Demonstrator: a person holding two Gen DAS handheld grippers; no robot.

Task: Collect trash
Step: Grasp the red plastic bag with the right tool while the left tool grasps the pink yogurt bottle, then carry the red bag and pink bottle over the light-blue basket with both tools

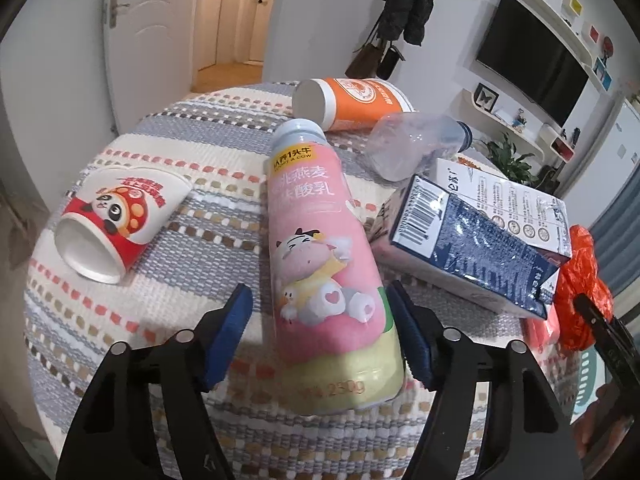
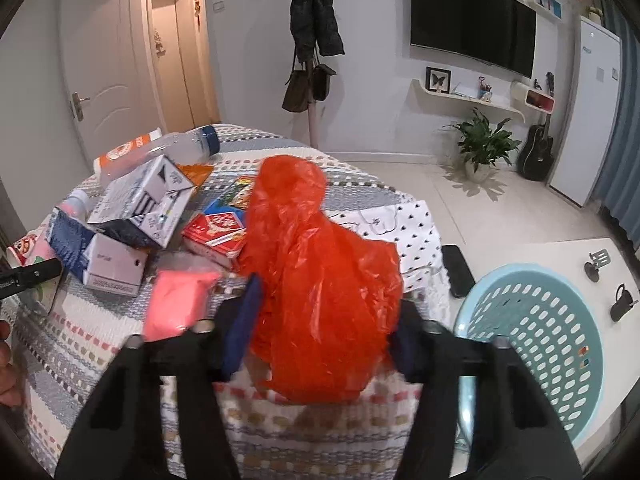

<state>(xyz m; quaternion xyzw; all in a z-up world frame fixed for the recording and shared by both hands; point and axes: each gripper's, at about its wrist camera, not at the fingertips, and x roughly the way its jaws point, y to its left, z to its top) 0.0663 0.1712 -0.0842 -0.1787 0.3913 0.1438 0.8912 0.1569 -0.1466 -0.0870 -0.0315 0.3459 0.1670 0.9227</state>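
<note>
A pink yogurt bottle (image 1: pixel 320 264) lies on the woven tablecloth (image 1: pixel 192 248) between my left gripper's (image 1: pixel 320 312) open fingers; the right pad touches it, the left pad stands apart. A crumpled orange plastic bag (image 2: pixel 316 280) sits on the table between my right gripper's (image 2: pixel 324 332) open fingers, which flank it. Whether the pads press it I cannot tell. A light-blue perforated basket (image 2: pixel 536 344) stands on the floor at the right of the table.
On the table lie a red panda paper cup (image 1: pixel 116 220), an orange cup (image 1: pixel 352 102), a clear plastic bottle (image 1: pixel 416 144), blue-and-white cartons (image 1: pixel 472 248), a red box (image 2: pixel 218 232), a pink packet (image 2: pixel 176 300) and a black phone (image 2: pixel 458 270).
</note>
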